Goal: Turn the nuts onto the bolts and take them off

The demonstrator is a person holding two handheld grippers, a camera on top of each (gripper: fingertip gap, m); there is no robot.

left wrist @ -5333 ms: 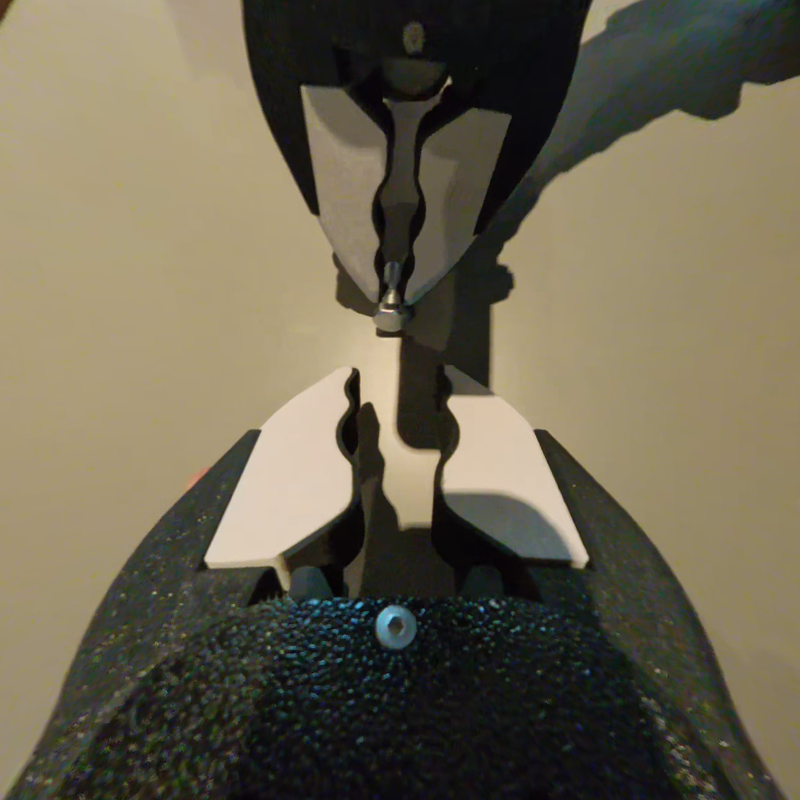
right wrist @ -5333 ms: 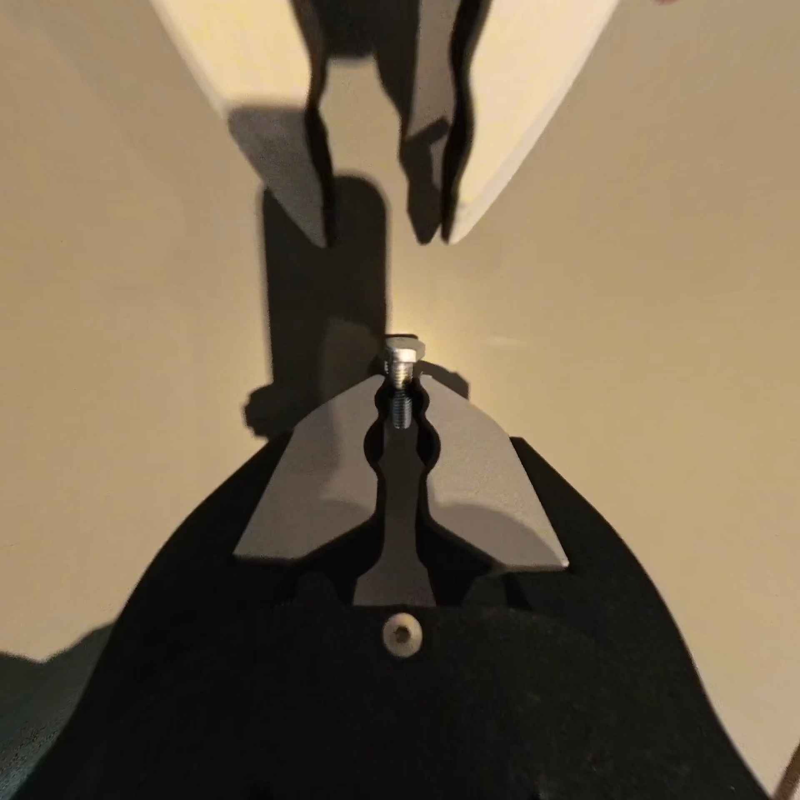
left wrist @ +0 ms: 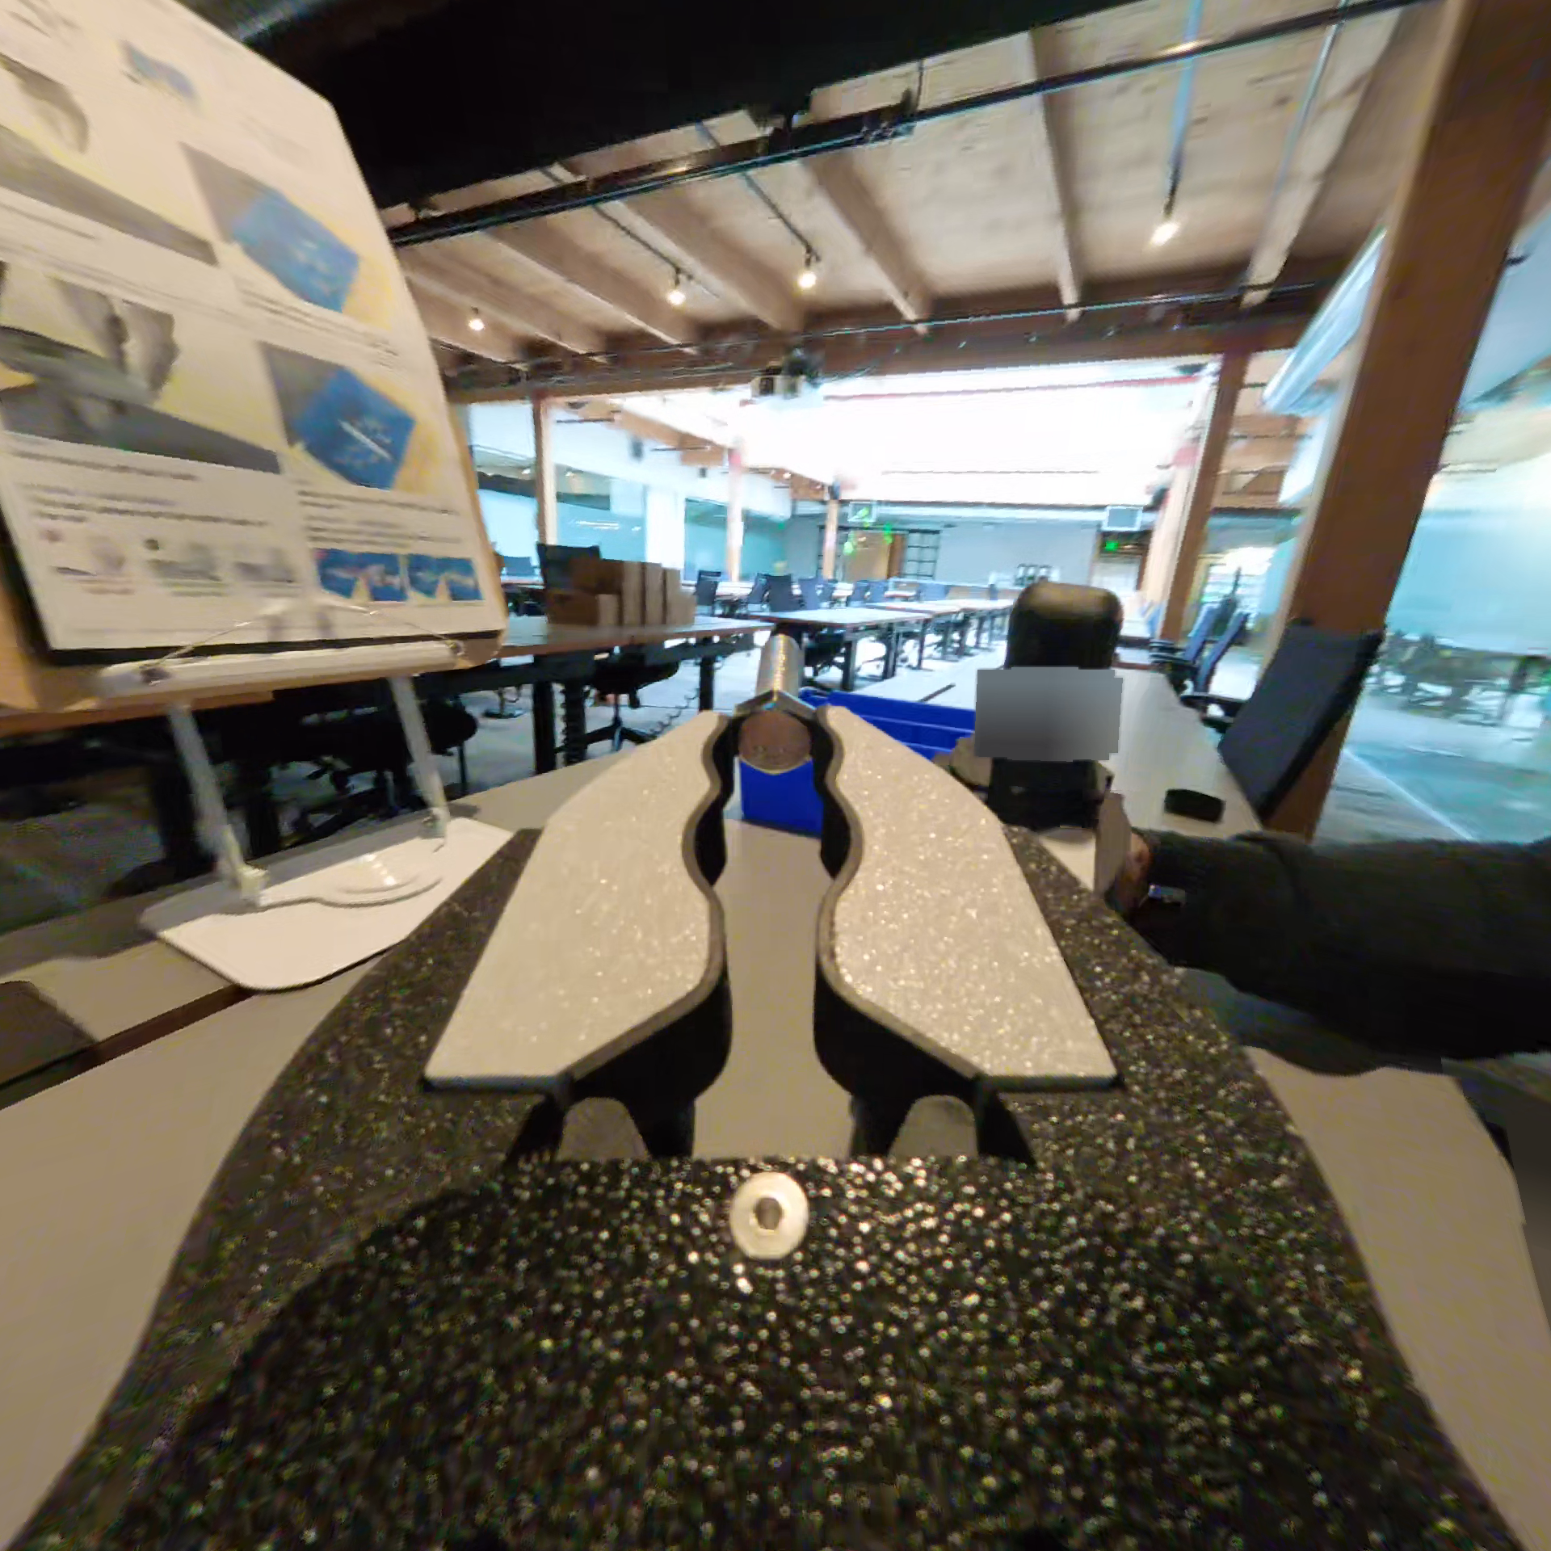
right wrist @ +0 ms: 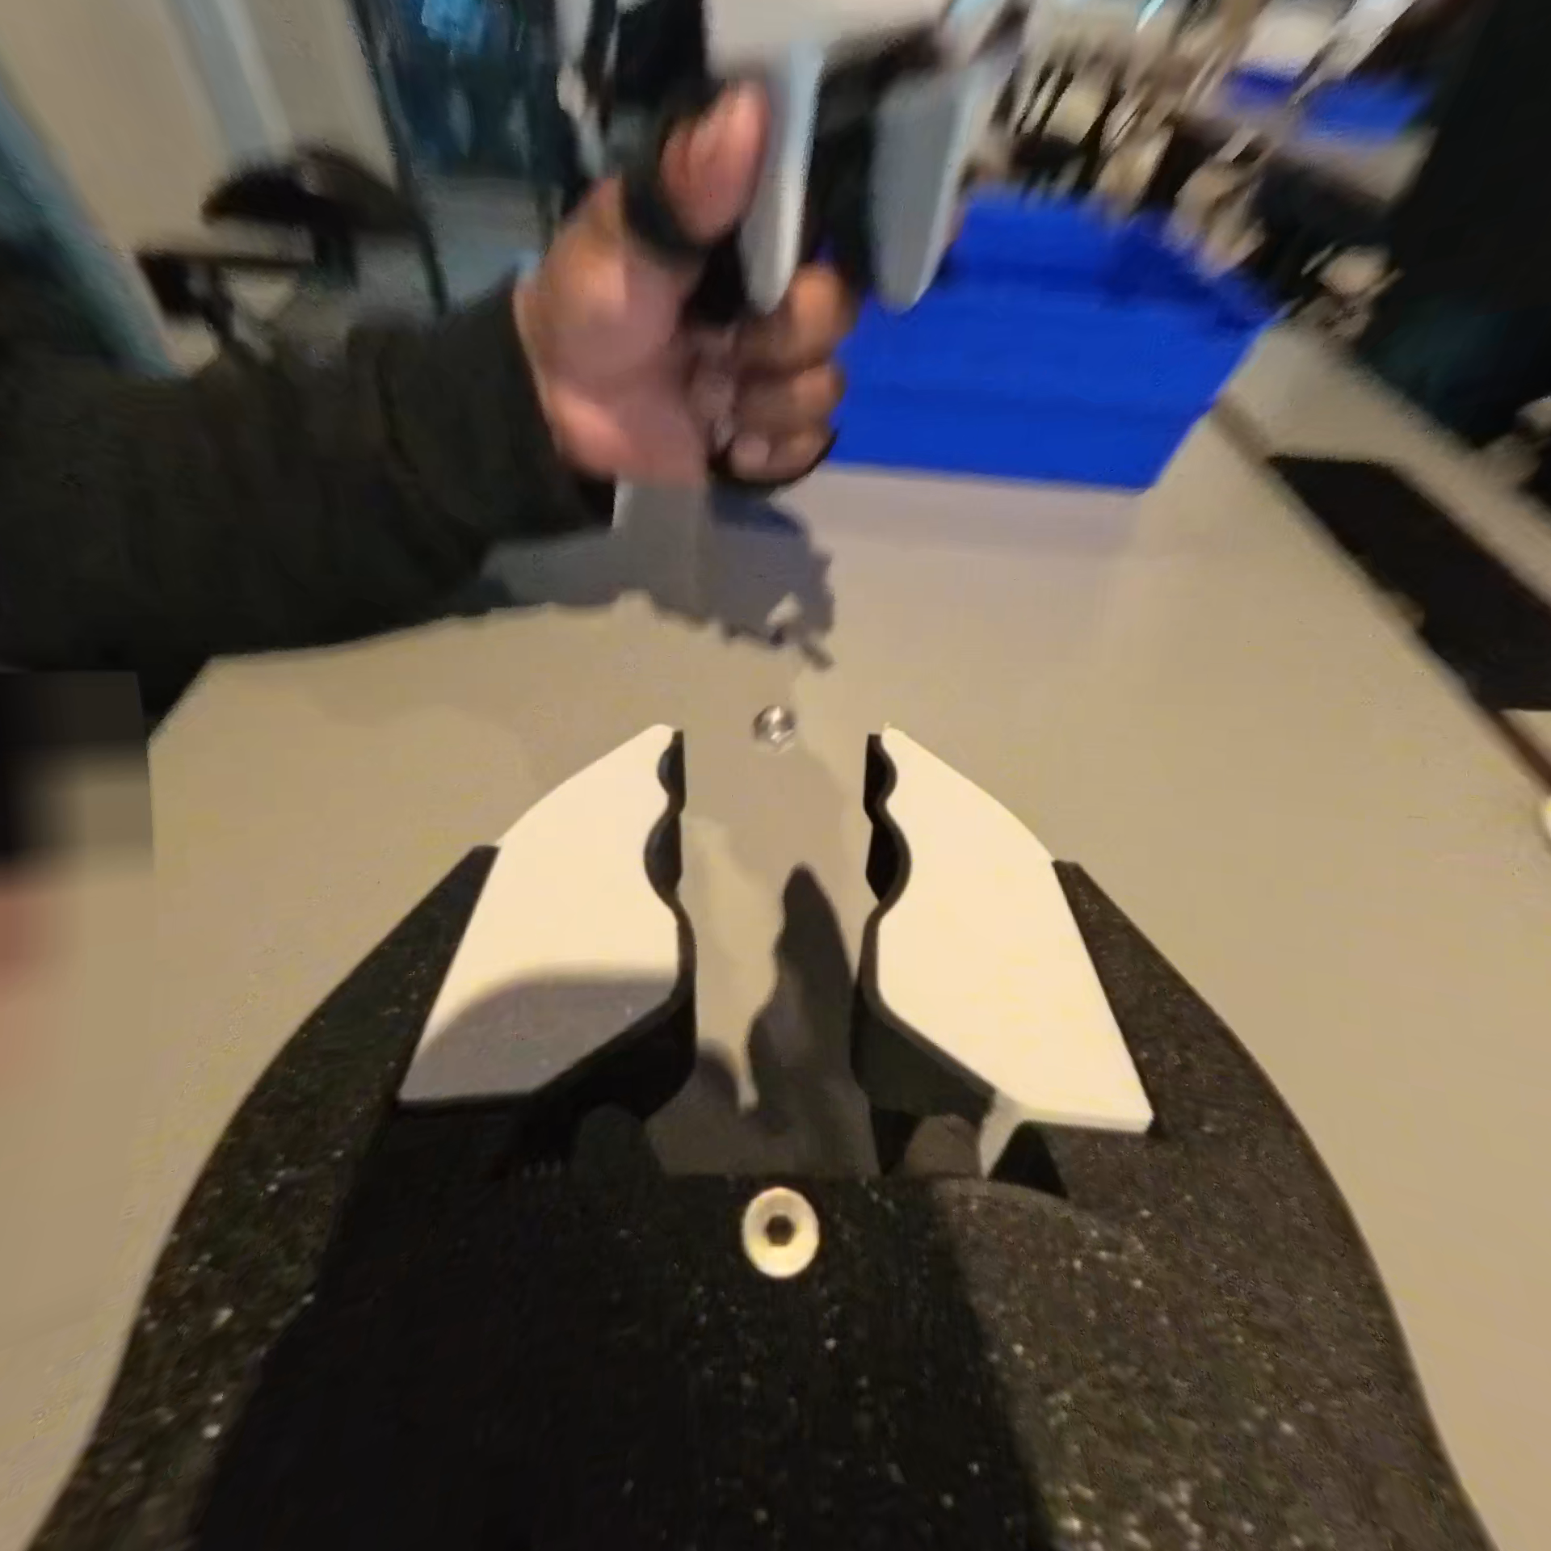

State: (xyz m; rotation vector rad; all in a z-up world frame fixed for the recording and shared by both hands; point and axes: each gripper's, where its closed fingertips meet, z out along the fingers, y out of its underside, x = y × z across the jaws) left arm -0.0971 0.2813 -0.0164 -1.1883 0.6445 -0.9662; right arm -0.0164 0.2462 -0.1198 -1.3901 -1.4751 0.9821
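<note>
My left gripper (left wrist: 772, 723) is shut on a silver bolt (left wrist: 779, 671) at its fingertips. The bolt's shank points away from me, and the gripper is held level well above the grey table (left wrist: 168, 1083). My right gripper (right wrist: 774, 743) is open and empty, low over the table (right wrist: 1133, 755). A small silver nut (right wrist: 774, 723) lies on the table just past its fingertips, in line with the gap. In the right wrist view a hand (right wrist: 638, 336) holds the left gripper higher up, blurred. The right arm's dark sleeve (left wrist: 1343, 923) shows in the left wrist view.
A blue bin (right wrist: 1049, 361) stands on the table beyond the nut; it also shows past the left fingertips (left wrist: 776, 801). A clear document stand with a printed sheet (left wrist: 218, 352) stands at the left. A black device (left wrist: 1062, 638) sits behind the bin. The left gripper's tips are roughly 15 centimeters from the right gripper's.
Earlier my right gripper held the bolt and my left was open, both pointing down. Now my left holds a bolt, raised and level; my right is open over the nut.
</note>
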